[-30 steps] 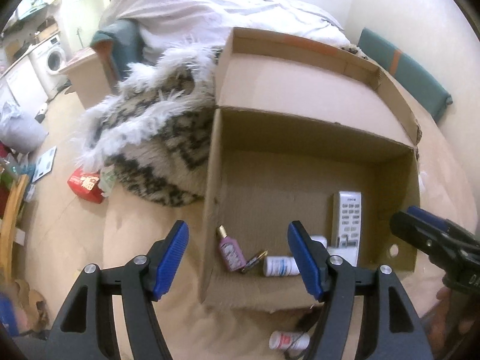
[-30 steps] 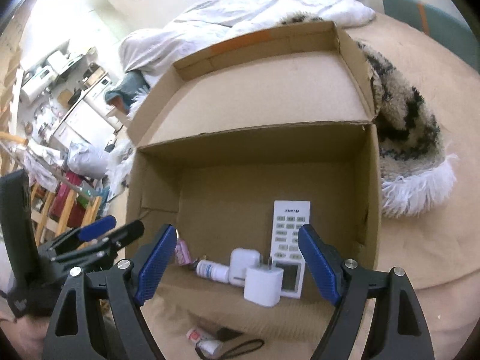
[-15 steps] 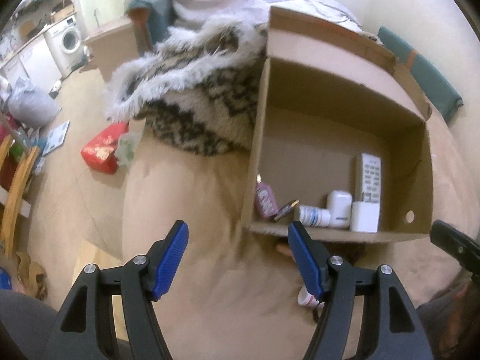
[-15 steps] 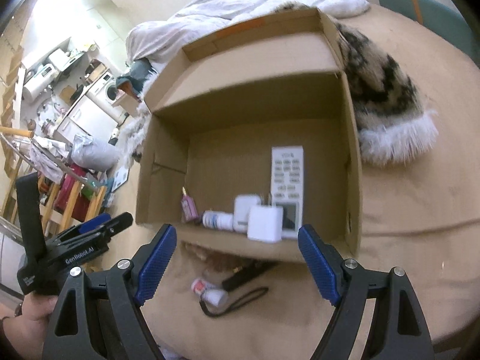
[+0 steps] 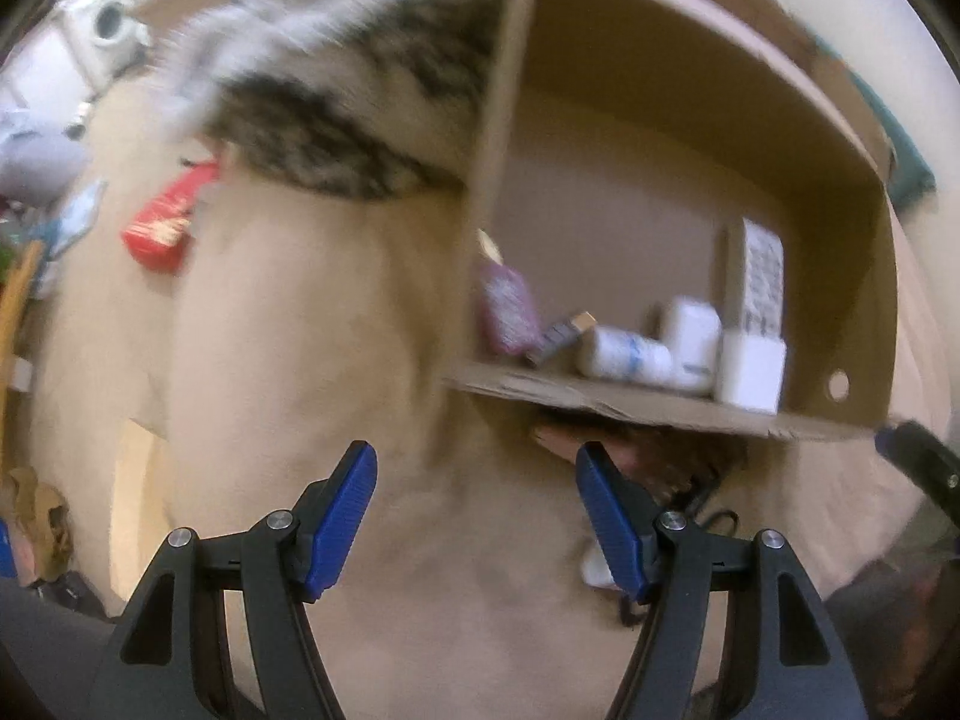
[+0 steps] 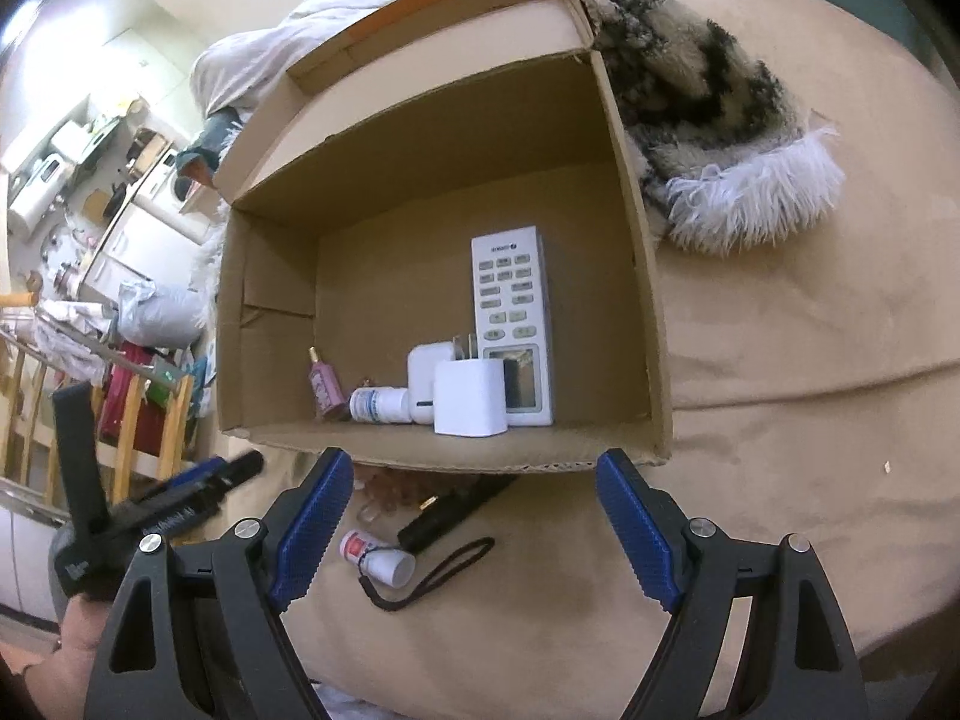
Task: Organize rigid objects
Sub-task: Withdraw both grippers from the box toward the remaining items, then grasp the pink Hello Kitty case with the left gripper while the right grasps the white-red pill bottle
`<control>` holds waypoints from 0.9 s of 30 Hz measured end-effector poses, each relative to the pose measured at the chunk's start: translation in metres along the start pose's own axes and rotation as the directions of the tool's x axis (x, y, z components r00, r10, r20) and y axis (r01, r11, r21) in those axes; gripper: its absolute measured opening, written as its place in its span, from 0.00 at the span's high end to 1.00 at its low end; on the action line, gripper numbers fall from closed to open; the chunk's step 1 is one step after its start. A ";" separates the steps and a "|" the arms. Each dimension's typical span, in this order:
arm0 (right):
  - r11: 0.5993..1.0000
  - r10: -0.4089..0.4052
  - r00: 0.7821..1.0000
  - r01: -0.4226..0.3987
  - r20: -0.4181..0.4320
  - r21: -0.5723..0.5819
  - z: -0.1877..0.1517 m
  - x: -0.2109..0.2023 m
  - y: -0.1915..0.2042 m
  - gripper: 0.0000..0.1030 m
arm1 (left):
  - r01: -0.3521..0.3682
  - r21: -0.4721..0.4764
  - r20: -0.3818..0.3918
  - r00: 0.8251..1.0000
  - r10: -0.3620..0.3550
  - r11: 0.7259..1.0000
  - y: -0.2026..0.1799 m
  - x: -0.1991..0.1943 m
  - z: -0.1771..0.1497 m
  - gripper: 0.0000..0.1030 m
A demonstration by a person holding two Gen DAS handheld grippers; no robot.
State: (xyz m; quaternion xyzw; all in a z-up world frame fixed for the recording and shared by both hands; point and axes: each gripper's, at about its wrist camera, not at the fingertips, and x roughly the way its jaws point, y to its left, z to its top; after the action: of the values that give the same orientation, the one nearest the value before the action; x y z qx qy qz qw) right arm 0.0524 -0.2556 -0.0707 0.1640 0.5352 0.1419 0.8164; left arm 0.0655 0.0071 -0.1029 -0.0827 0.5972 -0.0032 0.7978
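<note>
Grippers poised over a tan bedspread: our right gripper is widening its spread fingers with nothing between them, our left gripper likewise spread and empty. A cardboard box at twelve o'clock holds a white remote, charger cube, white case, pill bottle and pink bottle. Outside, at the box's six o'clock, we see a small white bottle and a black strapped device.

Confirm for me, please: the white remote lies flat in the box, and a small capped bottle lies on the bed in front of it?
Not quite: the remote stands upright against the box's back wall, as the right wrist view shows. The bottle does lie on the bed in front.
</note>
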 end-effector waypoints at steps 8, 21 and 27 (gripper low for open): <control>1.000 0.013 1.000 -0.013 -0.021 -0.010 -0.004 0.002 0.003 0.08 | 0.004 0.115 -0.047 0.999 0.002 0.993 -0.039 0.034 0.002 0.36; 1.000 0.019 0.988 -0.023 -0.151 -0.021 -0.009 0.032 0.005 0.08 | 0.007 0.120 -0.094 0.996 0.004 0.993 -0.042 0.058 0.009 0.50; 0.969 0.240 0.907 -0.203 -0.347 0.140 -0.027 0.075 0.012 0.17 | -0.033 0.052 -0.088 0.995 0.038 0.998 -0.015 0.036 0.001 0.50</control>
State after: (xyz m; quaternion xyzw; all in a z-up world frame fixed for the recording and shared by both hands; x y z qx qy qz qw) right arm 0.0555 -0.2109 -0.1377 0.2359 0.6605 0.2342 0.6733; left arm 0.0780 -0.0113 -0.1354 -0.0518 0.6333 -0.0075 0.7721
